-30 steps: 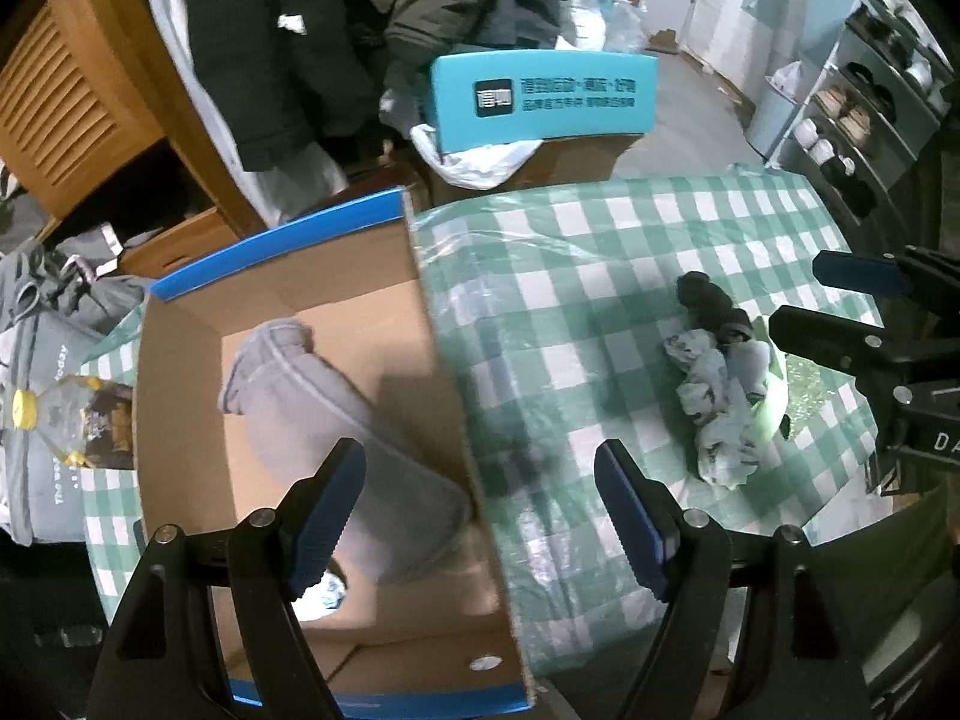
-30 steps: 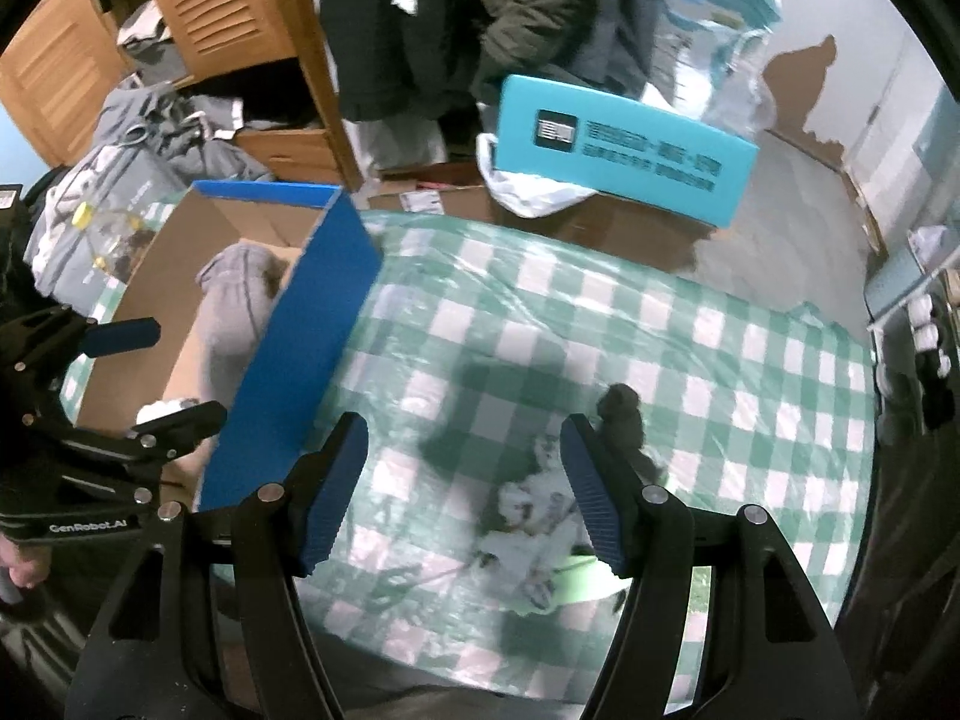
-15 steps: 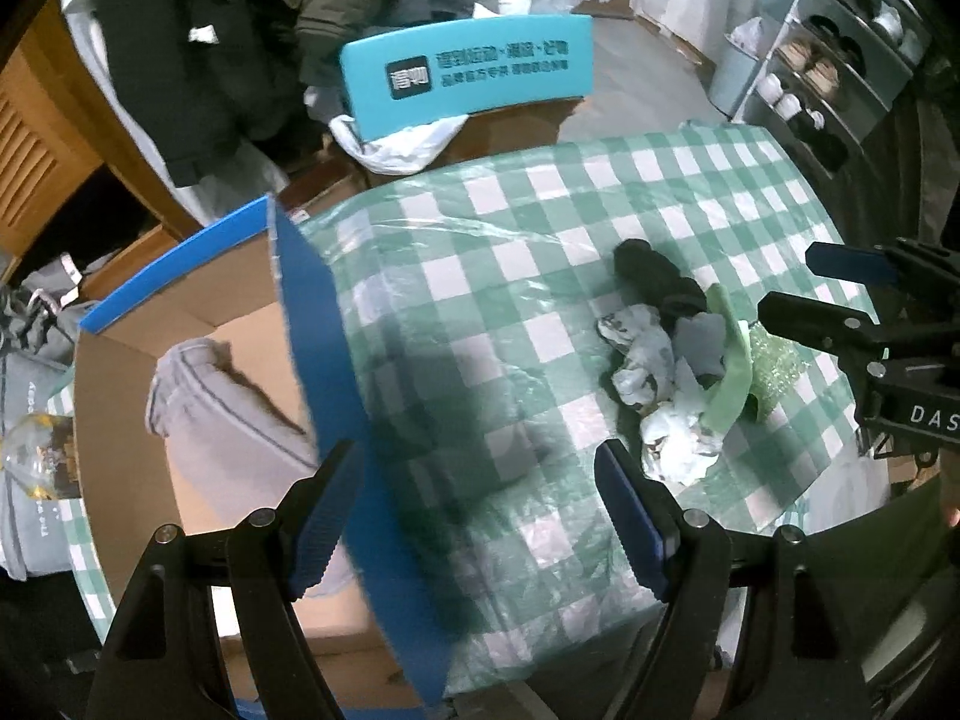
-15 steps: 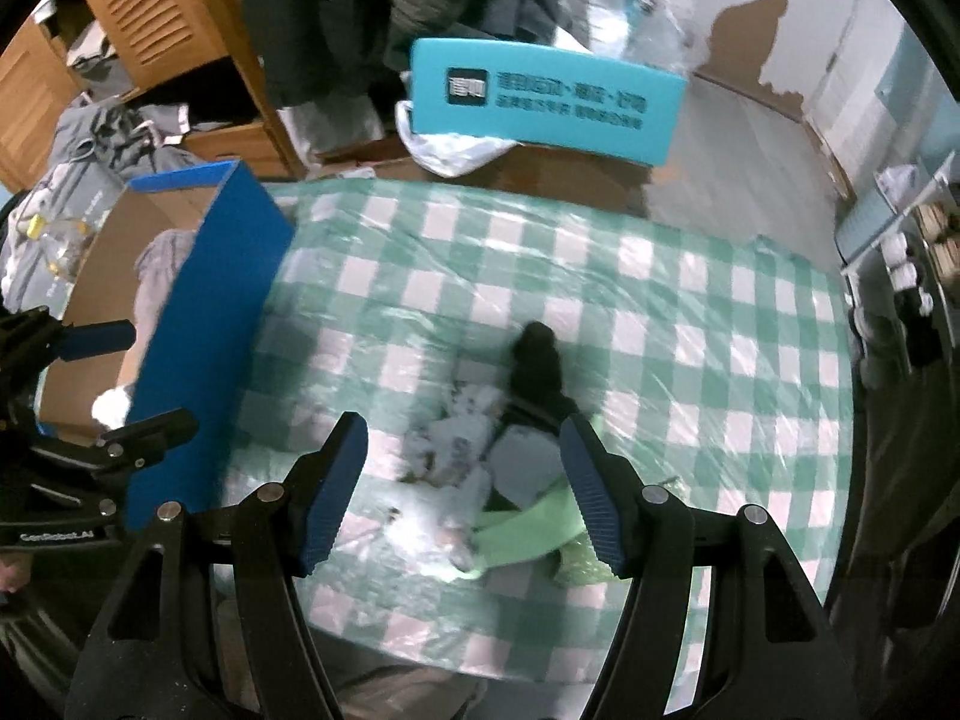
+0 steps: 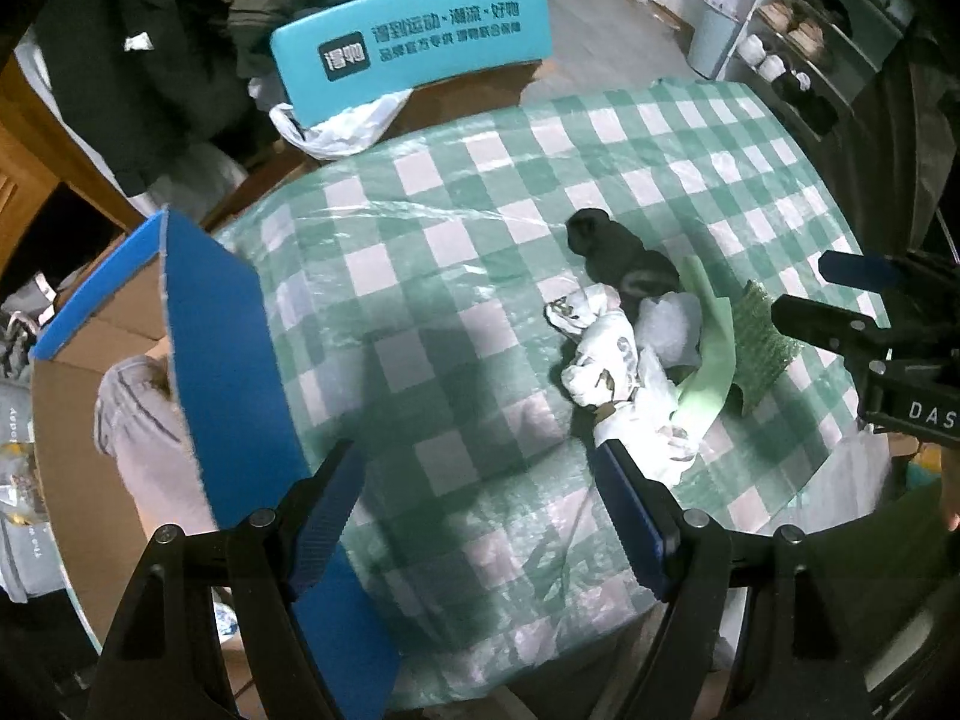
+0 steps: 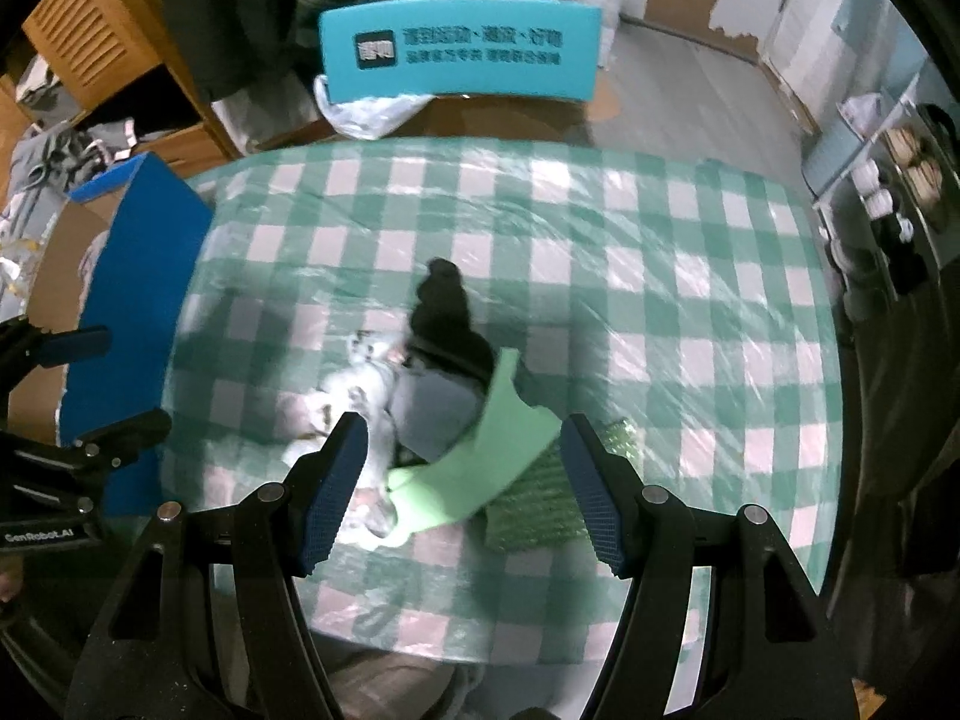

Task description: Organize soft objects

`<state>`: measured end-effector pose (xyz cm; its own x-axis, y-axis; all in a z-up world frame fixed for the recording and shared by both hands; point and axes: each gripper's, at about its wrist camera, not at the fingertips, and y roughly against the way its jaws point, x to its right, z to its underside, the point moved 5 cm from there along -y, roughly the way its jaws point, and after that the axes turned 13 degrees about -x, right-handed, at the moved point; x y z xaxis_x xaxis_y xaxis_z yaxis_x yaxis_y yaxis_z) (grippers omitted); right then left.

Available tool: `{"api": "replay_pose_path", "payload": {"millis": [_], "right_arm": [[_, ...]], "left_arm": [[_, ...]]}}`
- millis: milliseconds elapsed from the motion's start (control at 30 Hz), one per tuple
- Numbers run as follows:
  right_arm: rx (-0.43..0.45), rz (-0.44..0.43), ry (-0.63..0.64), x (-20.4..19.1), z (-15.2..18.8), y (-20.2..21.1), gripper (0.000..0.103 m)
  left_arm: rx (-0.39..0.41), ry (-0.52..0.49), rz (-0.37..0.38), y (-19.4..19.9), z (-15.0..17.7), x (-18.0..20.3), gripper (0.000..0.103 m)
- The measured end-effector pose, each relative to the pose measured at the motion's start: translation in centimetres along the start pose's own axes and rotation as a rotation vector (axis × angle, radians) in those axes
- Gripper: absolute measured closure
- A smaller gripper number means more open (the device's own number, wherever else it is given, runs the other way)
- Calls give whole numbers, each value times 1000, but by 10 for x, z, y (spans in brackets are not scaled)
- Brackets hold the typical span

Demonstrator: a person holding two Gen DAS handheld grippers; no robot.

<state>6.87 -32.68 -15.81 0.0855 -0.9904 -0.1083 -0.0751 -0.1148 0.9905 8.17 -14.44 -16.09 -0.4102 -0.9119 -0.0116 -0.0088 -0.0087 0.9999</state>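
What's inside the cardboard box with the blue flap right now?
Inside the cardboard box, a grey folded garment lies on the bottom. The raised blue flap covers part of the garment and the box's near side, so anything there can't be seen.

Glossy plastic-covered checked tablecloth [image 5: 456, 276]

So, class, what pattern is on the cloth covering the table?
Green and white checks on the tablecloth, under a clear plastic cover; clearest in the right wrist view.

Both tools shifted from box [image 5: 222, 360] toward cloth pile [image 5: 630, 354], still empty.
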Motion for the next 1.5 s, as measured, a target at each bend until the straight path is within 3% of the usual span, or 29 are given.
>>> {"api": "replay_pose_path", "payload": {"millis": [533,1233,1500], "right_arm": [[-85,-2,-44,27,8,-39,37],[-155,-33,-49,23,2,-78,37],[-172,-31,-56,27,2,-85,37]], "left_arm": [[-61,15,0,-37,-24,15,23],[-132,63,114,-77,-56,30,19],[-145,37,95,-91,-66,43,17]]}}
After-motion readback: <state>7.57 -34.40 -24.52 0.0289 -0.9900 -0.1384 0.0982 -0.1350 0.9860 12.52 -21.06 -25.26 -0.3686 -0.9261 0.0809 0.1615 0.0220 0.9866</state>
